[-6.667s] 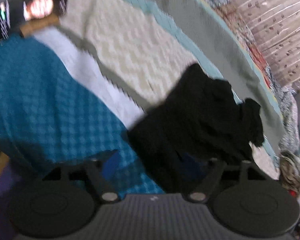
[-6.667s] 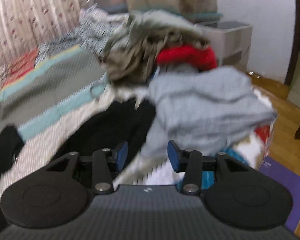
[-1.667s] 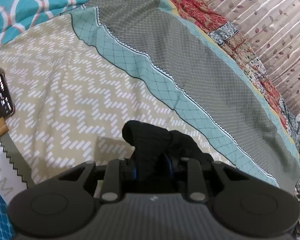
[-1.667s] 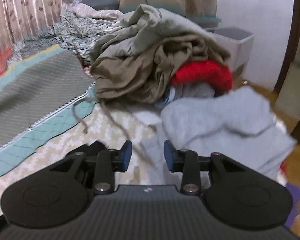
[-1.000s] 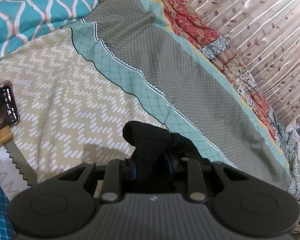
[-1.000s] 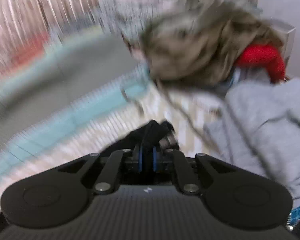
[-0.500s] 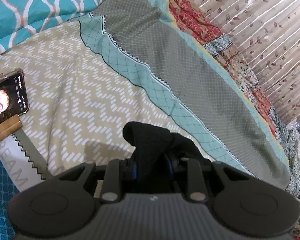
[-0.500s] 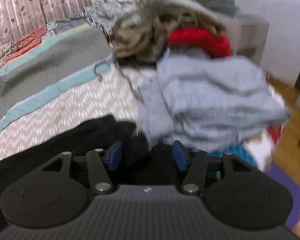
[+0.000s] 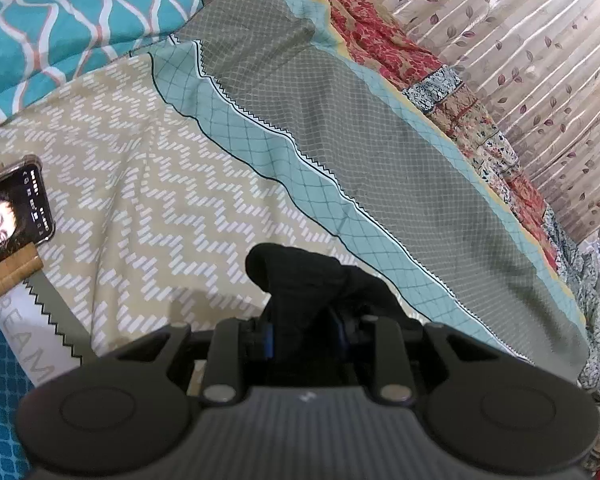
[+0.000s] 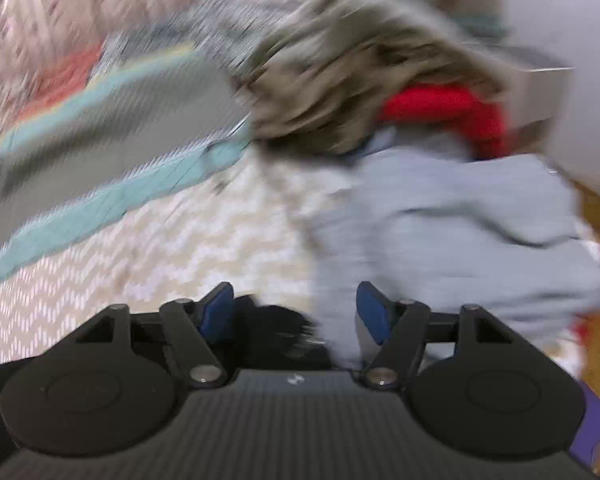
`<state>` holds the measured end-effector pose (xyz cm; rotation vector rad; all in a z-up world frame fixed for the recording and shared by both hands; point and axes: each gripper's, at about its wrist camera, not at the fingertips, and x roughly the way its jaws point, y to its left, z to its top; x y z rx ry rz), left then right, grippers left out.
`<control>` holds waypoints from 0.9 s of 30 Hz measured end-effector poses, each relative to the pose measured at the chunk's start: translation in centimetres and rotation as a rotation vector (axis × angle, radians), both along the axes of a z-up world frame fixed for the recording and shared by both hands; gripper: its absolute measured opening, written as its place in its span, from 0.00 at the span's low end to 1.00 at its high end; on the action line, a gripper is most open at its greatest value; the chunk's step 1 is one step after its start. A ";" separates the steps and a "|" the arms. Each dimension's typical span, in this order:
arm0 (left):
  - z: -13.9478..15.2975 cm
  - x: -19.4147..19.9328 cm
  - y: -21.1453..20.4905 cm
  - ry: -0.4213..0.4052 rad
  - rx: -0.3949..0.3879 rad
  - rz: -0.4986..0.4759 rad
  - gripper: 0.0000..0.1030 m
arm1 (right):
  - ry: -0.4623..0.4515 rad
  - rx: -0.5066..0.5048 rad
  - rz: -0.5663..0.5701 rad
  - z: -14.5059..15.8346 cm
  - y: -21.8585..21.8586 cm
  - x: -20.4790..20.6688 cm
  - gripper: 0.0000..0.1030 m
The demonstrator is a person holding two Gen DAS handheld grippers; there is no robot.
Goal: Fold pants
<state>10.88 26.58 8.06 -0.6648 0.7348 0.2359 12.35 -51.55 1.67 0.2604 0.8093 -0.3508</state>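
Left gripper (image 9: 305, 338): clamped on black pants (image 9: 300, 276), bunched toward 12 o'clock. Right gripper (image 10: 296, 314): fingers apart, pants (image 10: 278, 330) at 6 o'clock.

Left wrist view low over bedspread (image 9: 148, 184); right, blurred, facing laundry pile (image 10: 360, 76)

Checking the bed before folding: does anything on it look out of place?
Yes. A phone with its screen lit lies on the bedspread at the left edge, propped on something brown, where the pants may get spread.

Phone (image 9: 14, 210) on patterned bedspread (image 9: 148, 184); heaped clothes (image 10: 380, 92) nearby.
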 end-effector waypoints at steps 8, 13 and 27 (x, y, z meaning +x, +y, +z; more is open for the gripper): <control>1.0 1.2 0.1 -0.018 0.021 -0.005 0.23 | -0.128 -0.118 0.092 2.6 2.3 1.5 0.25; 1.2 4.5 0.2 -0.043 -0.014 -0.004 0.23 | -0.353 -0.096 -0.024 7.0 1.0 4.4 0.25; -5.9 12.4 -1.6 0.163 0.064 0.016 0.56 | -0.111 -0.056 -0.094 -1.0 5.6 14.7 0.57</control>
